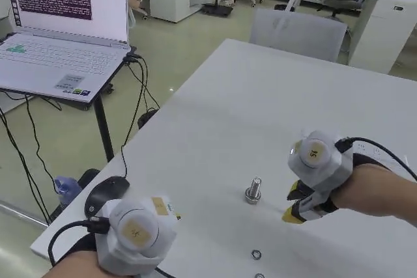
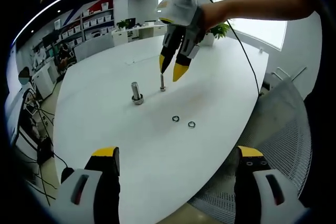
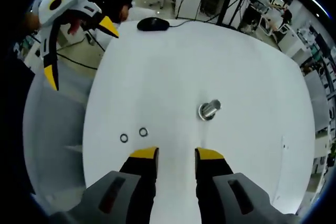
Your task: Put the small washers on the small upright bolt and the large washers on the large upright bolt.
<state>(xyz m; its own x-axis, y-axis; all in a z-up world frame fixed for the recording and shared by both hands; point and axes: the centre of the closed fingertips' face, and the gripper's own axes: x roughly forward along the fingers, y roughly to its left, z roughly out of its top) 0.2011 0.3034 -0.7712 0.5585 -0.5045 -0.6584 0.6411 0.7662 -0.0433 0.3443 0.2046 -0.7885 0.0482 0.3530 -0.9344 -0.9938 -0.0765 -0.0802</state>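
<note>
The right gripper (image 3: 177, 154), jaws part open and empty, hangs just above the small upright bolt (image 2: 162, 82), which stands beside the large bolt (image 1: 253, 190). The left gripper (image 2: 177, 156) is wide open and holds nothing. Two washers (image 3: 143, 132) lie flat nearby; picking one likely needs a low pinch across its rim, since the smooth white bench (image 1: 260, 96) could let it skid. A laptop (image 1: 58, 56) and office desks stand around.

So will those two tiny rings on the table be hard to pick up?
Probably fiddly: the washers lie flat on the smooth white table, so jaws may slide over them. They look like thin metal, likely light and stiff. Lying flat they shouldn't roll, though a push would probably skid them.
</note>
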